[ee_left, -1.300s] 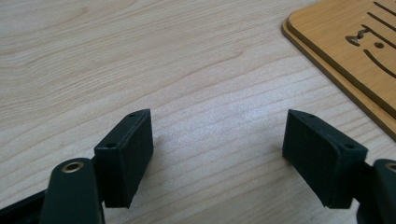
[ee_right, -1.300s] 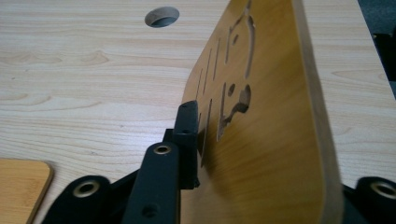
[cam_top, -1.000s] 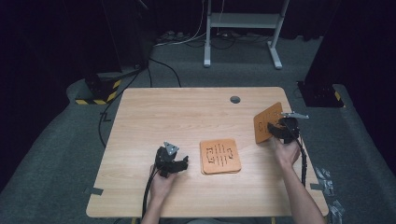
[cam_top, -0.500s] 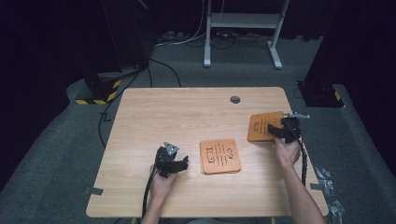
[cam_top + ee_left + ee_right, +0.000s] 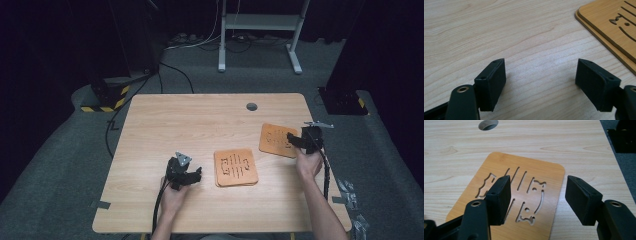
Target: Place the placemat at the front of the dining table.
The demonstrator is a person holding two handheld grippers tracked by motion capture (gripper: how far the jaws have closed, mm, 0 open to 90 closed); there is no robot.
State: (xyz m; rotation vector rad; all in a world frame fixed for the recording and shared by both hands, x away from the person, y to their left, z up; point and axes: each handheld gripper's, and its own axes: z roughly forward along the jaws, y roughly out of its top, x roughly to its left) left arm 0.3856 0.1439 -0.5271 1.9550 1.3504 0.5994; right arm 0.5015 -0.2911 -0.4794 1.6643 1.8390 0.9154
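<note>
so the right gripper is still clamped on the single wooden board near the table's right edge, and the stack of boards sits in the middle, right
Not quite. The right gripper is not clamped on the single board: its jaws have just been opening and now stand apart above the board, which lies flat on the table, as the right gripper view shows. The rest holds: the stack of boards sits in the middle.

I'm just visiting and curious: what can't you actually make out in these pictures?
- Stack, high view: the number of boards is too small to count; in the left gripper view the frame edge cuts it off.
- Single board, right gripper view: the near part is hidden behind the right gripper's fingers.
- Cut-out pattern, high view: too small to read.
</note>
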